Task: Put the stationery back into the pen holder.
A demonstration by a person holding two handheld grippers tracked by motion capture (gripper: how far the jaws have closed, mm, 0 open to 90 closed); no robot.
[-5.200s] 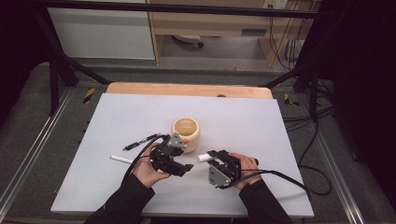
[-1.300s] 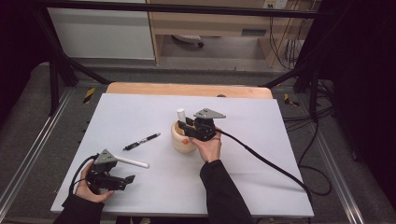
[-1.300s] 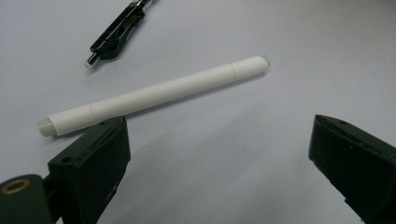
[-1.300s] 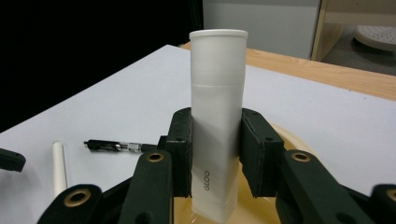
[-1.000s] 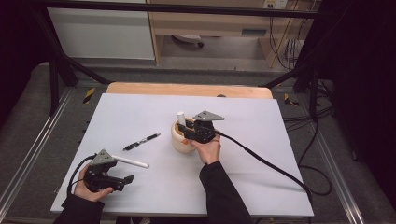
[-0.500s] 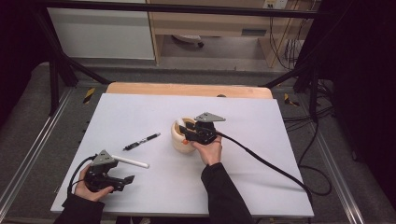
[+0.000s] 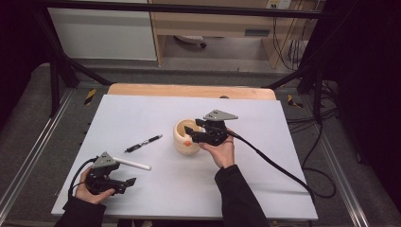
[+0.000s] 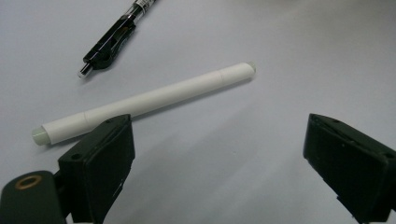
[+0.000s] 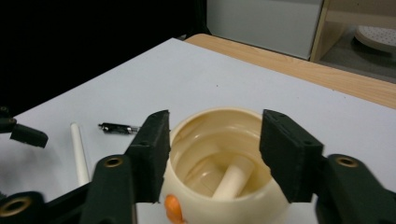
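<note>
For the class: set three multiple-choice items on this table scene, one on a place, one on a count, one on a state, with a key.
1. Where does the cream stick lie?
A. inside the round cream pot
B. on the wooden edge
C. in the left gripper

2. How many pens lie on the white table?
A. none
B. two
C. four

3. How do the right gripper fingers stand?
A. clamped on a pen
B. apart above the pot, having just opened
C. flat on the table

Key: 1 A, it leans in the pot's hollow; 2 B, white pen and black pen; 3 B, nothing between them.

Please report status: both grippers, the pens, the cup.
Right gripper open over cup, jaws just opened, white pen dropped inside. Left gripper open, empty. Nothing blocking.
</note>
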